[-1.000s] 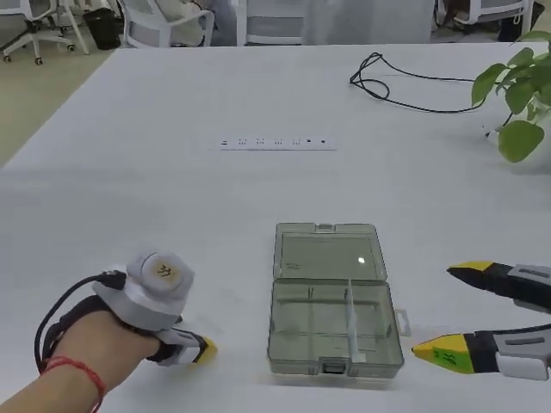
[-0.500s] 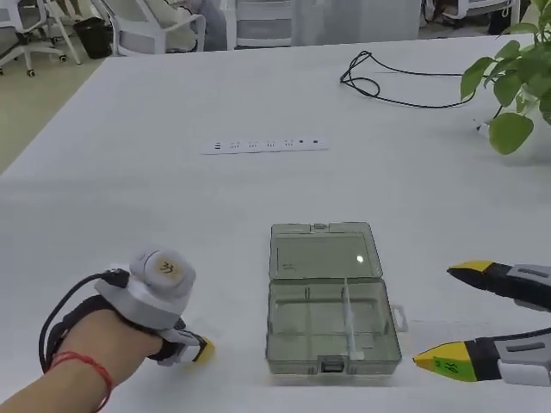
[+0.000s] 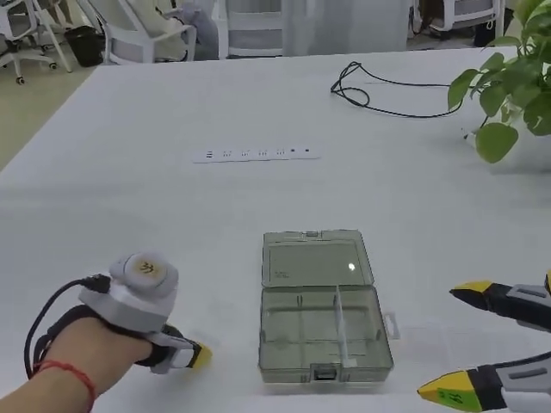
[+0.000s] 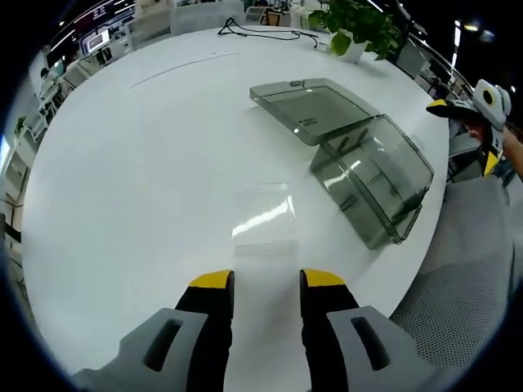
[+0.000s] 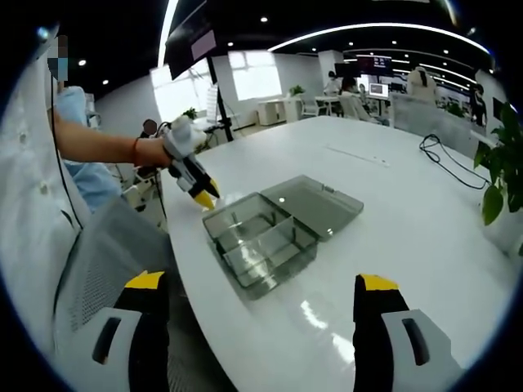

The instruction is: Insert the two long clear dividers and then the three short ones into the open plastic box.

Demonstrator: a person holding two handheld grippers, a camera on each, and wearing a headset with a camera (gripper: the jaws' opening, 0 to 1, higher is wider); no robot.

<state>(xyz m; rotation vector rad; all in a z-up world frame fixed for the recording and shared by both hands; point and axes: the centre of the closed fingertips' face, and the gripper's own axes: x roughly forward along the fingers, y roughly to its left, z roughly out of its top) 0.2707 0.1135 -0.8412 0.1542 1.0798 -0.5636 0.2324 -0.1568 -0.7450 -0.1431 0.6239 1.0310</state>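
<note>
Grippers first: left gripper (image 4: 267, 281) has its jaws a narrow gap apart, nothing between them, tips low over the white worktop (image 3: 129, 198). In the head view it sits bottom left in a hand (image 3: 82, 357), pointing toward the box. Right gripper (image 5: 261, 286) is spread wide and holds nothing; in the head view it is at bottom right, just beside the box.

Loose divider (image 4: 263, 219), clear, lies flat on the worktop just ahead of the left jaws, between them and the box, touching neither.

Smoky plastic box (image 3: 323, 331) is near the front edge between the two grippers, lid (image 3: 316, 258) folded back flat on the far side. Upright divider (image 3: 339, 323) stands in the base, running front to back, right of centre in the head view. Can't tell about any other inserts; too clear to read.

Further back: white power strip (image 3: 256, 155) mid-worktop, black cable (image 3: 370, 86) looped at far right, potted plant (image 3: 508, 86) at the right edge.
</note>
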